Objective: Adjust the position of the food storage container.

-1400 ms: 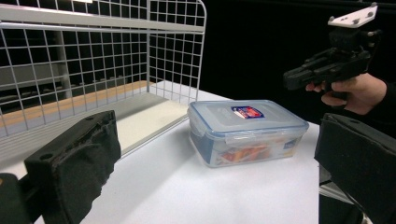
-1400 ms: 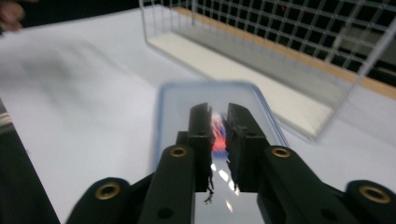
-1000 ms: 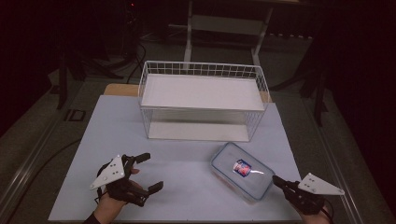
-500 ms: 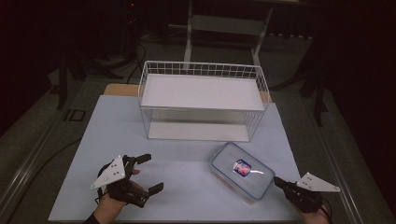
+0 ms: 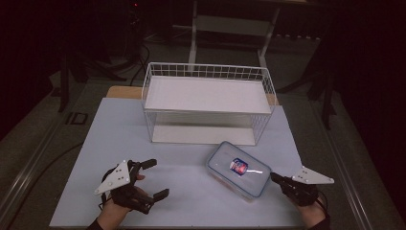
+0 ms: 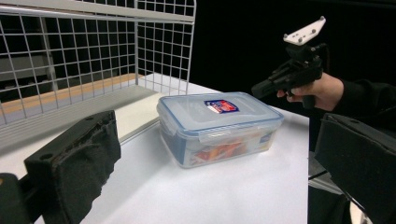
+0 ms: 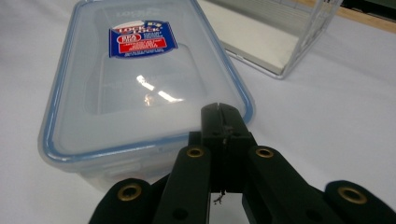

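My right tool [image 5: 277, 178] has its jaws pressed together with nothing between them, and its tip sits just at the near corner of the clear plastic food box [image 5: 238, 168]. In the right gripper view the closed tip lies at the blue-rimmed edge of the lid [image 7: 140, 79]; I cannot tell whether it touches. The box stands on the white desk [image 5: 191, 191], lid on, a blue and red label [image 7: 142, 41] on top, with something orange showing through its side wall in the left gripper view. It lies in front of the white wire basket [image 5: 207, 103], near that basket's right front corner and clear of it.

My left tool [image 5: 148, 179] is at the near left of the desk, well apart from the box, its jaws spread wide and empty. From its own camera the box [image 6: 219, 126] shows between the two black pads [image 6: 79, 158], far ahead of them.
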`<state>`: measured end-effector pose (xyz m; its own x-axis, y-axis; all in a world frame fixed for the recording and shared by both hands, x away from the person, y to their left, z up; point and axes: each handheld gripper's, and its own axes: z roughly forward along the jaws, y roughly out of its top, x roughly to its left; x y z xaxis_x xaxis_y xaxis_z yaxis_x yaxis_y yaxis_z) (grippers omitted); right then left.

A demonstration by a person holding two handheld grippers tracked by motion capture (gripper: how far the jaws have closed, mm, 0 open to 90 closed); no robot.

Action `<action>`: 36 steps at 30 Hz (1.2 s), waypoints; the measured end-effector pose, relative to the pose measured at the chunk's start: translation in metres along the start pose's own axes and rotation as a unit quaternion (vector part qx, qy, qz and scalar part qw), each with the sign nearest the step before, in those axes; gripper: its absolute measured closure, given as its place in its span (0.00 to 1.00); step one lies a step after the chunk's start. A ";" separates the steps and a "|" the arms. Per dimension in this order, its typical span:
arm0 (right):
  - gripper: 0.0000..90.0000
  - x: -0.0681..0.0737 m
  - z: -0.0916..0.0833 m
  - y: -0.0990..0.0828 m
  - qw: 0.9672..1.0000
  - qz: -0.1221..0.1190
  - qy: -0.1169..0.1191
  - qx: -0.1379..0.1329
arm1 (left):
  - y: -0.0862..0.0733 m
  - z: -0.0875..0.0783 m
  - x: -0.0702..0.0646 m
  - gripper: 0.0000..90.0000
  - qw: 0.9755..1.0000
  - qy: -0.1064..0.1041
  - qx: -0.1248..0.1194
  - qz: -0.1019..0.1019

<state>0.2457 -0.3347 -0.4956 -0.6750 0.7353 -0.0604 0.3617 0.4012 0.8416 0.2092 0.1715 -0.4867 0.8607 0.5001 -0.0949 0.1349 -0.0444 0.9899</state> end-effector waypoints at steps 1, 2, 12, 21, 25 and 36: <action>1.00 0.000 0.001 0.001 1.000 0.003 0.001 -0.003 | 0.000 0.000 0.000 0.00 1.000 -0.001 0.000 -0.001; 1.00 -0.001 0.003 0.003 1.000 0.006 0.009 -0.009 | 0.000 0.000 0.000 0.00 1.000 -0.002 0.000 -0.001; 1.00 0.030 0.011 0.027 0.996 -0.009 0.084 -0.019 | -0.002 0.000 -0.001 0.00 1.000 -0.003 0.005 -0.002; 1.00 0.060 0.006 0.023 0.990 -0.018 0.139 0.003 | -0.002 0.001 -0.001 0.00 1.000 -0.003 0.006 -0.001; 1.00 0.066 0.012 0.016 0.988 -0.017 0.152 0.023 | -0.002 0.001 -0.001 0.00 1.000 -0.002 0.006 -0.002; 1.00 0.062 0.016 0.010 0.989 -0.016 0.136 0.057 | -0.002 0.001 -0.001 0.00 1.000 -0.004 0.006 -0.002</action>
<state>0.2182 -0.2766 -0.4994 -0.8303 0.5524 0.0735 0.3966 0.4929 0.7744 0.2088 0.1701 -0.4890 0.8636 0.4942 -0.1000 0.1447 -0.0529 0.9881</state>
